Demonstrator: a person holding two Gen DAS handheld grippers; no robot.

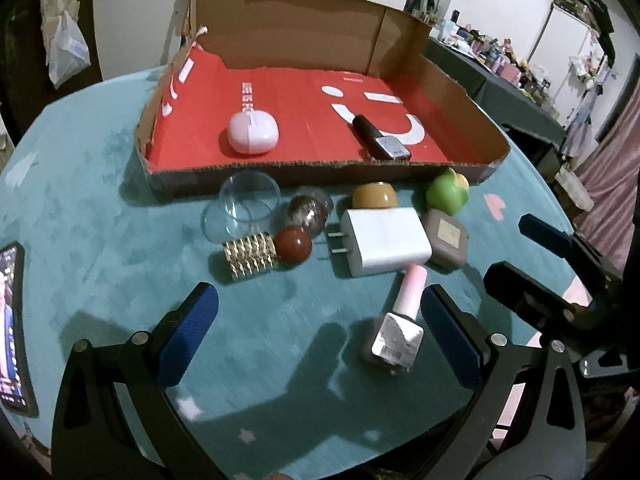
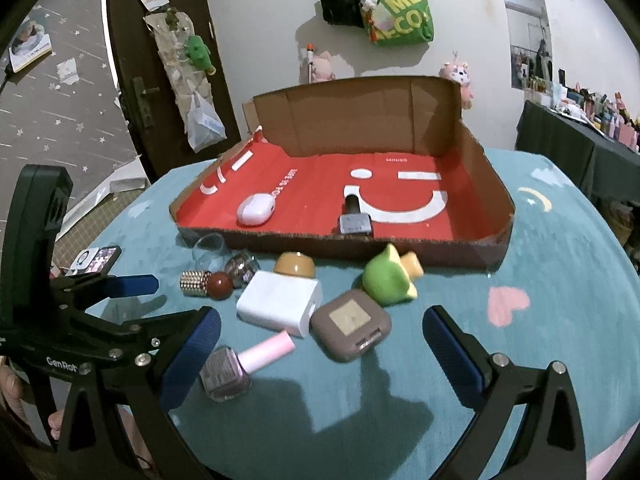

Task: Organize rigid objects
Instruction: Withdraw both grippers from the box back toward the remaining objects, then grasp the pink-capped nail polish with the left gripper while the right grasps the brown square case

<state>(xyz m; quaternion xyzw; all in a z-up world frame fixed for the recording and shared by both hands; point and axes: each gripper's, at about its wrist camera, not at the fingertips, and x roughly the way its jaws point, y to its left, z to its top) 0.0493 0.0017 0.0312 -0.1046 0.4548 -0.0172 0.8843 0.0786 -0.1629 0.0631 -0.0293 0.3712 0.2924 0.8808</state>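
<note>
both grippers gape wide above the teal table (image 1: 120, 248), holding nothing: left gripper (image 1: 320, 332), right gripper (image 2: 322, 354). pink nail polish bottle (image 1: 400, 312) lies between the left fingers. cardboard tray (image 1: 472, 96) holds 2 items: white case (image 1: 253, 133) and dark bottle (image 1: 380, 138).

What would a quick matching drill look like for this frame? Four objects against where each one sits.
Objects:
1. pale pink case
2. white charger
3. pink-capped bottle
4. green toy

Places:
A. on the cloth, just outside the tray's right front wall
B. on the red floor of the tray
C. between the left gripper fingers, on the cloth
D. middle of the cluster, prongs pointing left

Pairs: 1-B, 2-D, 3-C, 4-A
</note>
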